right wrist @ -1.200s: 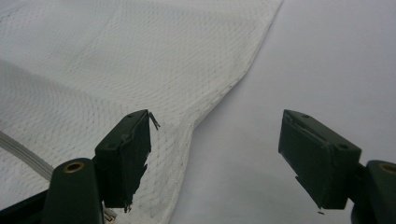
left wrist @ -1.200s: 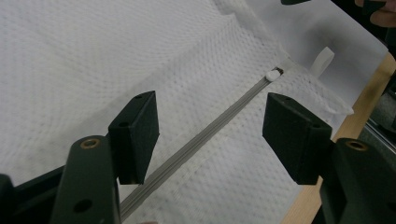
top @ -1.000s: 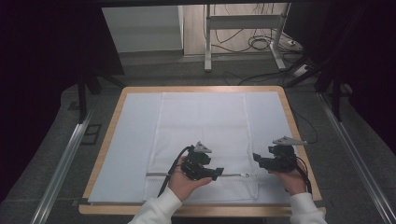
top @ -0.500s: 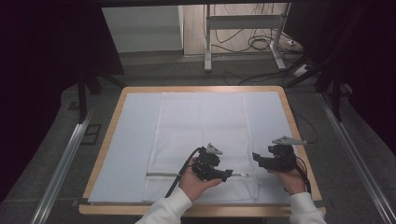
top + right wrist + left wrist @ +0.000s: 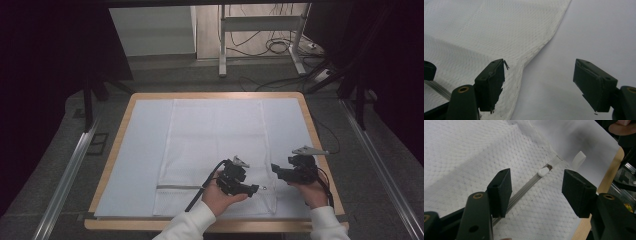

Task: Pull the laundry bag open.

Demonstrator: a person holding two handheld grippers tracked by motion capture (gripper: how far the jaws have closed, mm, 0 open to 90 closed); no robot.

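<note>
We judge the white mesh laundry bag [image 5: 215, 150] light and limp; its zipper pull [image 5: 543, 171] is the sure handhold. Left gripper [image 5: 536, 192] jaws, just narrowing, straddle the zipper track empty; right gripper [image 5: 539, 85] gapes wide.

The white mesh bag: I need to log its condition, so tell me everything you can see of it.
The white mesh bag lies flat and spread on the pale sheet covering the table, long side running away from the person. It looks like fine netted fabric. A grey zipper crosses its near end, its white slider close to the right edge. Nothing grips it.
</note>
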